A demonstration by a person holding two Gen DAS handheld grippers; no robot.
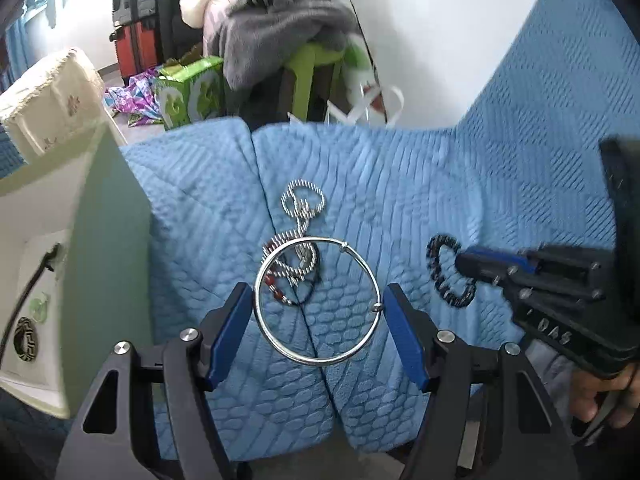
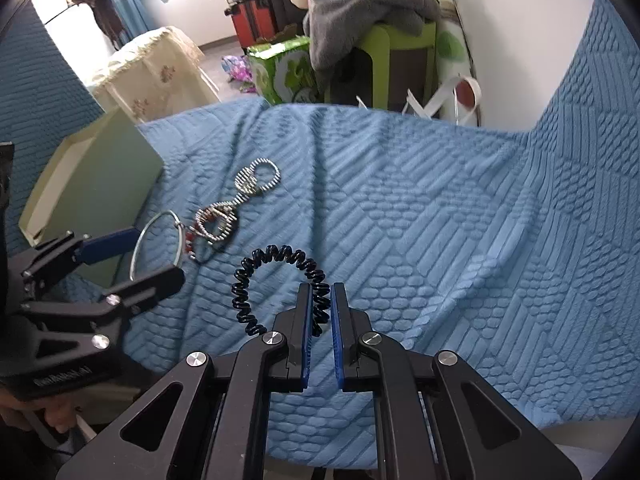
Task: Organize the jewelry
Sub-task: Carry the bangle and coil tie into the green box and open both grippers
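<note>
A silver bangle (image 1: 318,301) sits between the blue pads of my left gripper (image 1: 318,312), which touch its sides; in the right wrist view the bangle (image 2: 154,242) stands tilted up off the blanket. A silver coiled bracelet (image 1: 302,204) and a black cord with red beads (image 1: 280,288) lie just beyond it. My right gripper (image 2: 320,304) is shut on a black spiral bracelet (image 2: 280,284); the left wrist view shows it too (image 1: 448,272). A pale green jewelry box (image 1: 52,280) stands open at the left, with rings inside.
All this rests on a blue quilted blanket (image 2: 440,220) over a seat. Beyond its far edge are a green stool with grey clothes (image 2: 384,24), a green carton (image 2: 280,68) and a cloth-covered table (image 2: 152,72).
</note>
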